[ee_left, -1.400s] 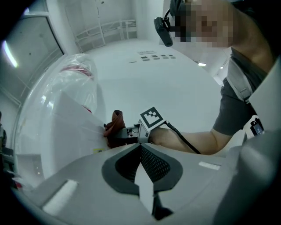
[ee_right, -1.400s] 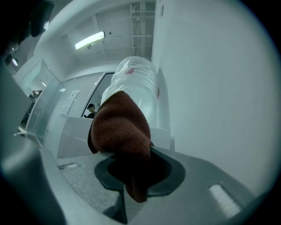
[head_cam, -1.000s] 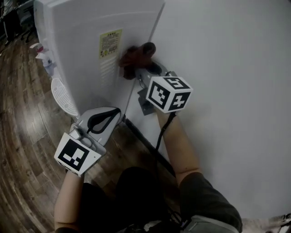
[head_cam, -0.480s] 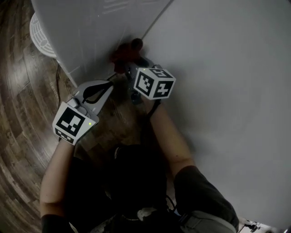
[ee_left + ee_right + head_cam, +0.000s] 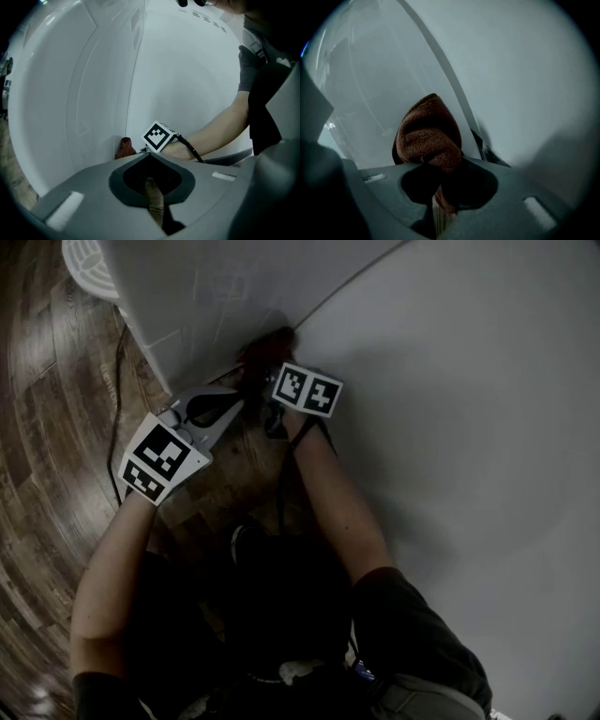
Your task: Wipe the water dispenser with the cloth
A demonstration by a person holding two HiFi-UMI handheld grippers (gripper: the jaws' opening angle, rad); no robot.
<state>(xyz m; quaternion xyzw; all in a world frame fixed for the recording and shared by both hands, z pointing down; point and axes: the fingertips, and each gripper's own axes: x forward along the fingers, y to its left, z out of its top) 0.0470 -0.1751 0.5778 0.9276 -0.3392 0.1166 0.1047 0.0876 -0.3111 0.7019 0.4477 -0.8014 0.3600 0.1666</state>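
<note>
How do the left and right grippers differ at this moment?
The right gripper's jaws are shut on the brown cloth, holding it against the water dispenser's side; the left gripper's jaws are shut on nothing. The right gripper is up at the dispenser, close to the wall; the left gripper is held back from it. Both point toward the dispenser.

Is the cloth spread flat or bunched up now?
Bunched up: the cloth bulges as a rounded wad from the shut right hand-held gripper.

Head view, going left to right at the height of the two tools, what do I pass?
Wooden floor → left tool → right tool, clamped on the cloth → white wall.
</note>
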